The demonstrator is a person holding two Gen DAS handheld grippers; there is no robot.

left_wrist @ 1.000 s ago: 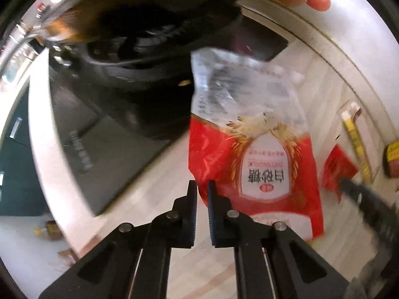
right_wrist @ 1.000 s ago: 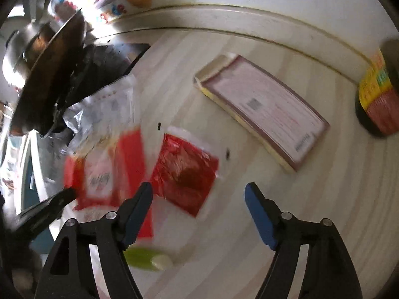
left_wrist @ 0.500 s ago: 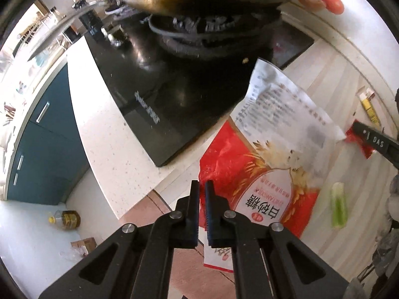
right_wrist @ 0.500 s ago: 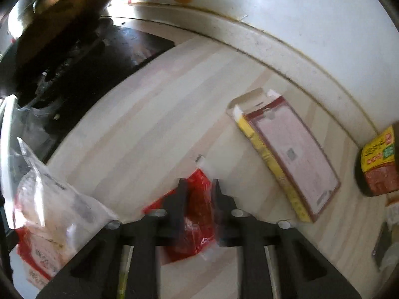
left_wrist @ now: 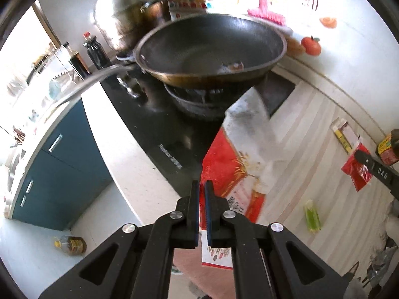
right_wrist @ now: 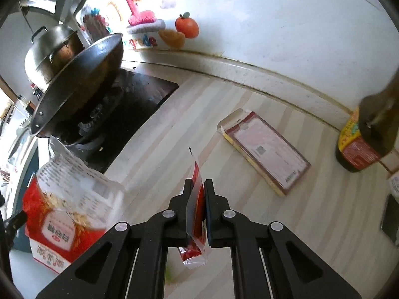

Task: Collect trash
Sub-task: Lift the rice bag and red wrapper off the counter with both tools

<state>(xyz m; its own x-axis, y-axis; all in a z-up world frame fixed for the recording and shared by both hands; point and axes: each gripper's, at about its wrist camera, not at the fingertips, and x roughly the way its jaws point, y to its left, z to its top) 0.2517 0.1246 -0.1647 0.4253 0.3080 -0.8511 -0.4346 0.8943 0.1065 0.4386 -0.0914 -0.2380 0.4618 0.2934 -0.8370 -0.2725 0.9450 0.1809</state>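
Observation:
My left gripper [left_wrist: 202,186] is shut on the edge of a red and white sugar bag [left_wrist: 237,164], which hangs lifted over the counter's front edge beside the stove. The same bag [right_wrist: 67,199] shows at the left of the right wrist view. My right gripper [right_wrist: 198,184] has its jaws closing tight on a small red sachet [right_wrist: 197,199]; the pads press on it and it stands edge-on, lifted off the striped counter [right_wrist: 249,224]. In the left wrist view one right fingertip [left_wrist: 374,168] pins that sachet [left_wrist: 356,174] at the far right.
A dark wok [left_wrist: 212,49] sits on the black stove [left_wrist: 154,129], with a steel pot [left_wrist: 129,12] behind. A flat box [right_wrist: 266,149] and a dark sauce bottle [right_wrist: 359,149] are on the counter near the wall. A green scrap [left_wrist: 311,215] lies on it.
Both grippers have risen. The left one lifted the sugar bag off the counter toward its front edge. The right one went from open to shut on the red sachet and raised it.

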